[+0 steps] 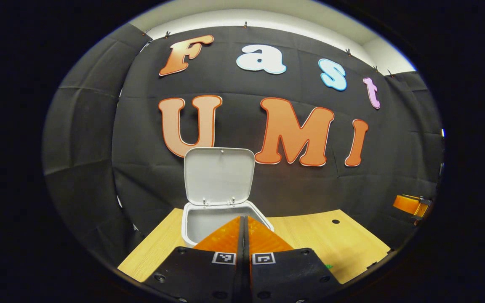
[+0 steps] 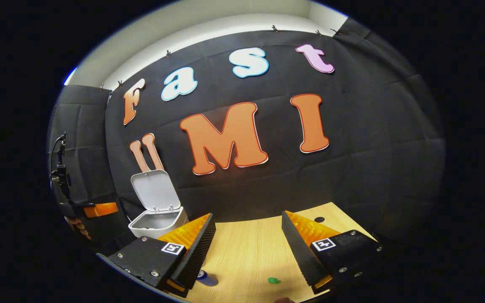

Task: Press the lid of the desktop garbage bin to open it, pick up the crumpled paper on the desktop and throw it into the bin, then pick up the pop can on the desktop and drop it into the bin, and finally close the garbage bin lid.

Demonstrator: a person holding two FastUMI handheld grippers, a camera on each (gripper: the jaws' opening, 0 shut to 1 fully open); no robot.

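Note:
The white desktop bin (image 1: 190, 223) stands on the wooden table straight ahead of my left gripper (image 1: 244, 225), its lid (image 1: 219, 174) swung up and upright against the wall. That gripper is shut with nothing between its fingers, and it hovers just in front of the bin's open mouth. In the right gripper view the bin (image 2: 158, 225) sits at the far left with its lid (image 2: 155, 189) raised. My right gripper (image 2: 247, 219) is open over bare table. A blue and silver round end, which looks like the pop can (image 2: 206, 277), peeks out beside its left finger.
A small green scrap (image 2: 273, 280) lies on the table (image 2: 251, 252) near the front edge. A dark round hole (image 2: 319, 219) marks the table's far right corner. The other gripper (image 1: 411, 205) hangs at the far right edge. The cloth wall stands close behind the bin.

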